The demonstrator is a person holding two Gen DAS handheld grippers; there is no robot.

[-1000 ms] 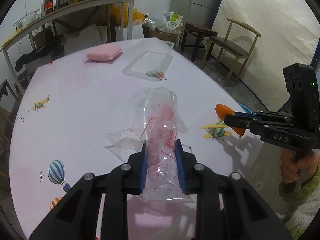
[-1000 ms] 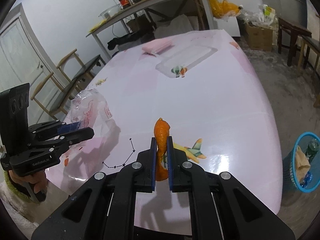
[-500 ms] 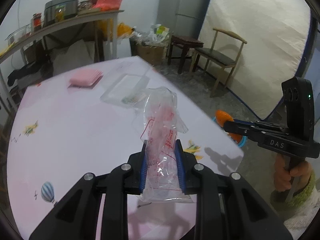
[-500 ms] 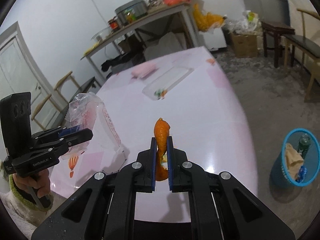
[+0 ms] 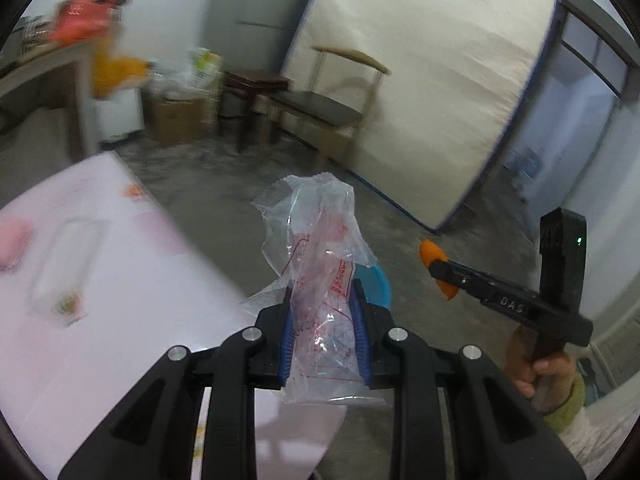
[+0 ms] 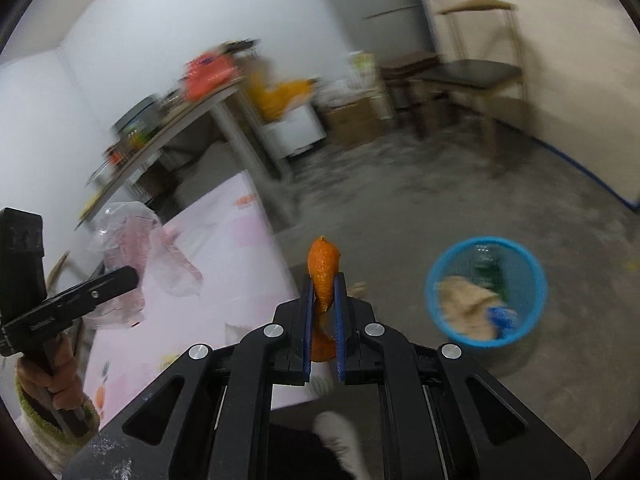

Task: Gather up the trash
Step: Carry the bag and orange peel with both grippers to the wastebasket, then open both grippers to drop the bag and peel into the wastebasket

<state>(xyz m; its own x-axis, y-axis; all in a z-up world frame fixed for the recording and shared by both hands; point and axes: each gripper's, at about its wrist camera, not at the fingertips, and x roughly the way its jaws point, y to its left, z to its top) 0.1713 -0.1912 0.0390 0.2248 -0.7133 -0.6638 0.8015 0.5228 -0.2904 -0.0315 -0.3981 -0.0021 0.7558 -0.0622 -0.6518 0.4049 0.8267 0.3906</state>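
Observation:
My left gripper (image 5: 322, 300) is shut on a crumpled clear plastic bag (image 5: 320, 248) with red print, held over the edge of the pink table (image 5: 140, 300). In the right wrist view that bag (image 6: 136, 244) and the left gripper (image 6: 124, 276) show at the left. My right gripper (image 6: 323, 284) is shut on a curl of orange peel (image 6: 322, 264), held out over the concrete floor. The left wrist view shows the same peel (image 5: 430, 252) in the right gripper (image 5: 438, 270). A blue mesh basket (image 6: 480, 341) holding trash stands on the floor, to the right of the peel.
A clear tray (image 5: 68, 256) and a pink pad (image 5: 12, 240) lie blurred on the table. Behind the open floor stand a wooden chair (image 5: 328, 108), a mattress (image 5: 440, 100) leaning on the wall, a cardboard box (image 5: 176, 120) and a cluttered side table (image 6: 192, 120).
Both grippers have swung right, off the tabletop and out over the floor. The blue basket now looks larger and closer in the right wrist view. Both grips are unchanged.

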